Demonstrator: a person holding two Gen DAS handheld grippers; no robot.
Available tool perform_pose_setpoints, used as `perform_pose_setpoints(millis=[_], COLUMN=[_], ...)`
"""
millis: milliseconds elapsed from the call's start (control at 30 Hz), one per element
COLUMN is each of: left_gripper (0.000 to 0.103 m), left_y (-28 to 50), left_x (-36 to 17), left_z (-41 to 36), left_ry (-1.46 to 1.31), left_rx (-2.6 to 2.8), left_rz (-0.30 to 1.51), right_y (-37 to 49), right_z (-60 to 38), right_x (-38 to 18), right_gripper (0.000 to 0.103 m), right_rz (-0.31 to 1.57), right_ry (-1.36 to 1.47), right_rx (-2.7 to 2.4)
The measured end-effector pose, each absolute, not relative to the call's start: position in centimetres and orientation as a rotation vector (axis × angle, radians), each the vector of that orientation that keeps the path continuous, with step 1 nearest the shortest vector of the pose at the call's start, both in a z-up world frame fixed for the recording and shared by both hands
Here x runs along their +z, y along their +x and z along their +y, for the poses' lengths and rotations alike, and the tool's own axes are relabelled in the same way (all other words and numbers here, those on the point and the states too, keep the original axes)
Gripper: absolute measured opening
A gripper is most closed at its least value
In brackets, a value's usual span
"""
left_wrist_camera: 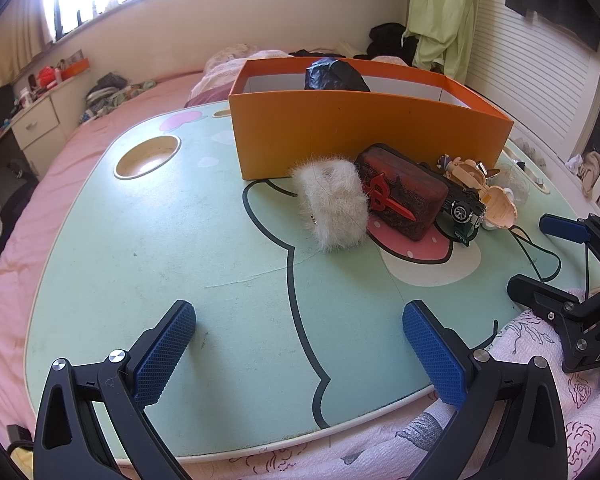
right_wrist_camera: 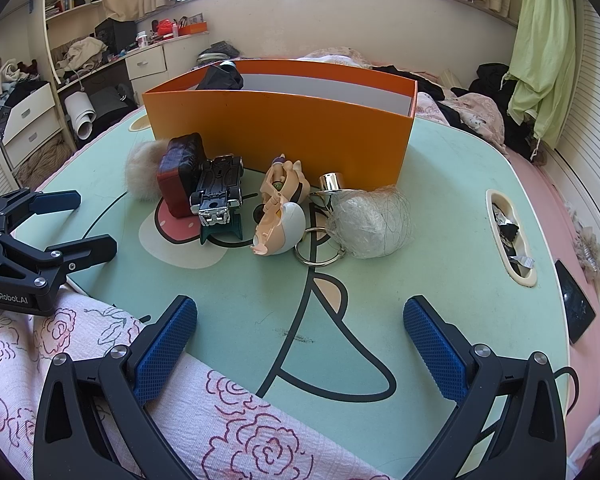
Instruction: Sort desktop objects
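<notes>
Both grippers sit low at the near edge of the table (left_wrist_camera: 140, 264), over a rose-print quilt (right_wrist_camera: 228, 412). Left gripper (left_wrist_camera: 300, 354): jaws wide, nothing between them. Right gripper (right_wrist_camera: 300, 350): jaws wide too, empty.

Orange box (left_wrist_camera: 364, 136) stands at 12 o'clock on the table, open top, white inside. Only content visible is a black crumpled bag (left_wrist_camera: 335, 75) poking above the rim at the back; the box floor is hidden from both views.

Loose items are clustered just in front of the box wall, none in it:
- white furry pouch (left_wrist_camera: 332, 208), leftmost
- dark red case (left_wrist_camera: 404, 192) touching the pouch, with a red dagger-shaped charm (left_wrist_camera: 386, 200) on it
- black toy car (right_wrist_camera: 219, 192), tipped up against the case, underside showing in the right wrist view
- beige figurine parts (right_wrist_camera: 280, 216) at the car's 3 o'clock
- key rings (right_wrist_camera: 318, 248) with a shiny metal cap (right_wrist_camera: 332, 182)
- grey-white wrapped ball (right_wrist_camera: 366, 224), rightmost

Cup recess (left_wrist_camera: 147, 157) at 10 o'clock in the left wrist view holds nothing visible. Slot (right_wrist_camera: 510, 236) at 3 o'clock in the right wrist view holds crumpled wrappers.
</notes>
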State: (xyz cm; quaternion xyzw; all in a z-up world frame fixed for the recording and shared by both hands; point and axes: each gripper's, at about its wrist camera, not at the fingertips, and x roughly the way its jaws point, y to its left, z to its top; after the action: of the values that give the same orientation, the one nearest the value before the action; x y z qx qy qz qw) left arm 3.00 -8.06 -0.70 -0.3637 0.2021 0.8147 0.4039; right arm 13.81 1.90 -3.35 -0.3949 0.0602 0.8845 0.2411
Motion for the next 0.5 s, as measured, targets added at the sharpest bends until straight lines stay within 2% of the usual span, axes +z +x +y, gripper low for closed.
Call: perform_pose_setpoints(millis=[500], left_gripper=[0.103], left_y=[3.03], left_x=[-0.69], left_z=[-8.14], left_ry=[-0.918], left_rx=[2.057], left_rz=[0.51], right_y=[13.82], right_z=[1.89], right_x=[-3.36], right_gripper=[0.103], right_rz=[0.161], right_ry=[-1.084], right_rx=[2.423])
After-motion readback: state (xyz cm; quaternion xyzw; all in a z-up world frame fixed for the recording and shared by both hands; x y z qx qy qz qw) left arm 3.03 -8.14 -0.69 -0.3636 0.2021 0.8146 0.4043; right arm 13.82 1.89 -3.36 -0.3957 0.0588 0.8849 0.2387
